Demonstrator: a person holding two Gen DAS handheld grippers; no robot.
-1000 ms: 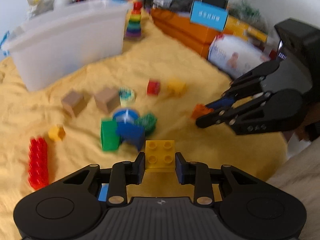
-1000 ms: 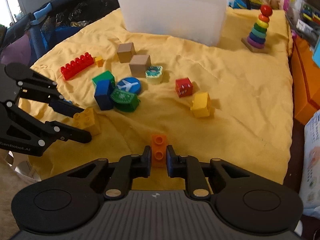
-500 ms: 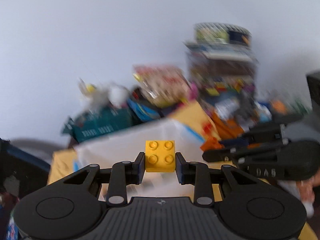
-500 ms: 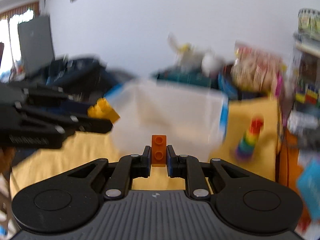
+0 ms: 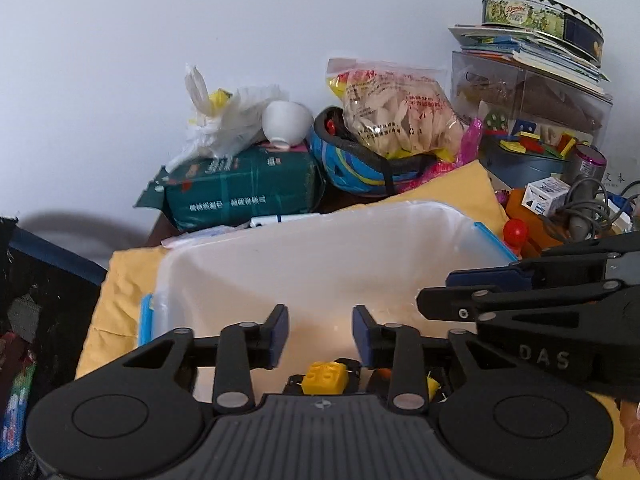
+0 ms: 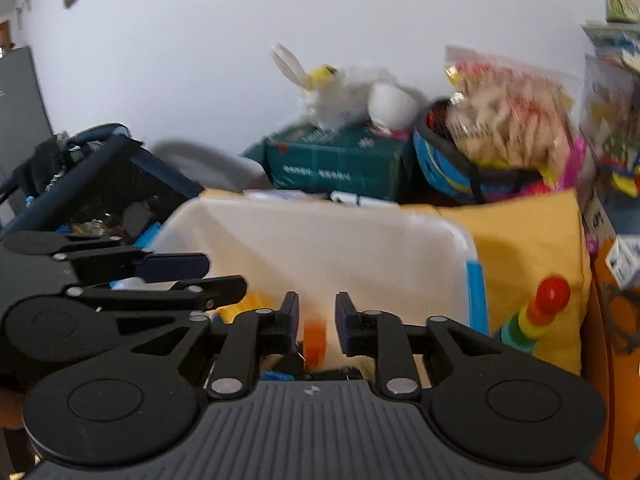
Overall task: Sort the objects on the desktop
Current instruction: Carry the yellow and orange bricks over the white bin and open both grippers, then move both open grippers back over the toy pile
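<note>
Bricks are dropping: the yellow one (image 5: 325, 377) lies below my left gripper (image 5: 320, 332), whose jaws are opening, empty. Right gripper (image 6: 316, 322) is opening too, its blurred orange brick (image 6: 315, 340) falling free between them. I'd hold both over the bin (image 5: 320, 256) until jaws clear.

The right gripper (image 5: 434, 294), at three o'clock in the left wrist view, bears the raised letters "DAS".

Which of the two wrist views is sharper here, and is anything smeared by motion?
Left wrist view: sharp, print on the snack bag nearly legible, fisheye bending at edges. Right wrist view: softer throughout, the orange brick between the right gripper fingers a smear.
</note>
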